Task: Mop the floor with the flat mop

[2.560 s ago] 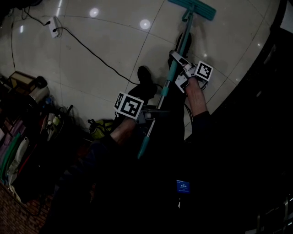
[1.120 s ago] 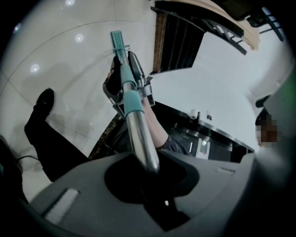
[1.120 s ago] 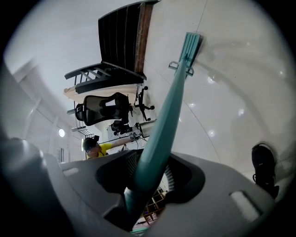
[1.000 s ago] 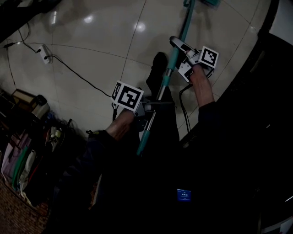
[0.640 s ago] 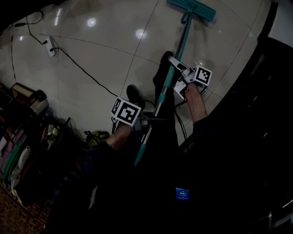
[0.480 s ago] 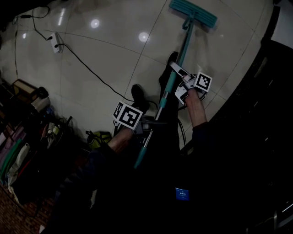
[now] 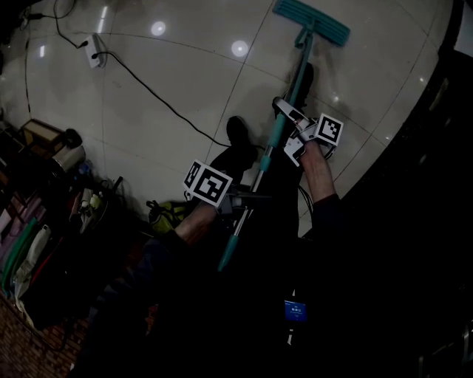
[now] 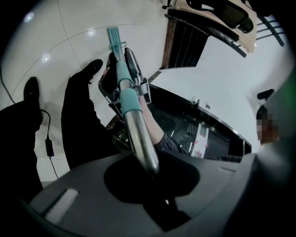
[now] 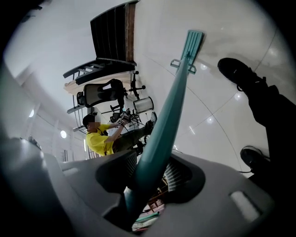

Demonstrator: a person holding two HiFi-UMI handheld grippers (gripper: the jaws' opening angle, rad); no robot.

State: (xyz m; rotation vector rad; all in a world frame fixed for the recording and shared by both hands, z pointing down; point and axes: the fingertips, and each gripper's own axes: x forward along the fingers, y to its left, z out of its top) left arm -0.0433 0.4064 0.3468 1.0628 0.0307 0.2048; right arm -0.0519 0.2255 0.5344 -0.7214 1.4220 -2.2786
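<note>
Teal flat mop (image 7: 311,21) lies head-down on the glossy tiled floor (image 7: 170,59) at the top of the head view, its handle (image 7: 275,136) slanting back toward the person. The right gripper (image 7: 290,125) grips the teal stretch. The left gripper (image 7: 238,198) holds it nearer the handle's end. A black cable (image 7: 159,100) crosses the tiles.

Left gripper view: jaws closed tight on the handle's steel tube (image 8: 141,139).

Right gripper view: jaws closed round the teal shaft, with the mop head far ahead on the floor. A person in yellow (image 9: 99,139), seemingly seated, shows in the background.
</note>
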